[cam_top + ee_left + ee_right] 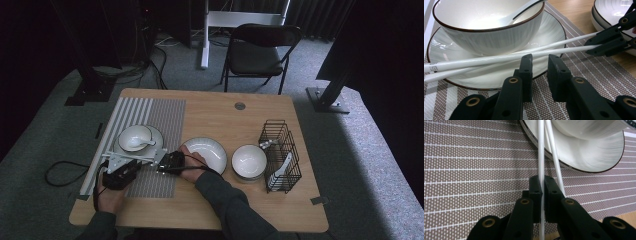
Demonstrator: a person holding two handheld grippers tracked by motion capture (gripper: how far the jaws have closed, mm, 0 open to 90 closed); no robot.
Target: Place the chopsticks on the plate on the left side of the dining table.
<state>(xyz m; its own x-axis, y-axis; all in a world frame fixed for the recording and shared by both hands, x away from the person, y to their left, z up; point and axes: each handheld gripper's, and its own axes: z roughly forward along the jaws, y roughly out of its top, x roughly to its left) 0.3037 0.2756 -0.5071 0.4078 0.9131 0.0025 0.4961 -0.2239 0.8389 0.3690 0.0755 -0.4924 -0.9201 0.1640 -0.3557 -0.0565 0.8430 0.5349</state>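
On the bench (pixel 215 120), a striped placemat (pixel 165 117) carries a plate (pixel 156 136) with a small bowl (pixel 134 137) and a white spoon (pixel 142 143) on it. A pair of white chopsticks (pixel 499 58) lies across the near rim of that plate, at about six o'clock of the bowl, running from the left edge of the left gripper view toward three o'clock.

The right hand-held gripper (pixel 542 186) is clamped on one chopstick; its partner runs just beside the right jaw, and it is hard to say whether the pads also catch it. In the left gripper view this hand-held gripper (pixel 610 45) sits at three o'clock, at the chopsticks' end.

The left hand-held gripper (pixel 540 70) has its jaws apart, just below the chopsticks, gripping nothing.

On the bench at three o'clock of the placemat sit a wide dish (pixel 207 152), a second bowl (pixel 248 161) and a black wire rack (pixel 282 152).
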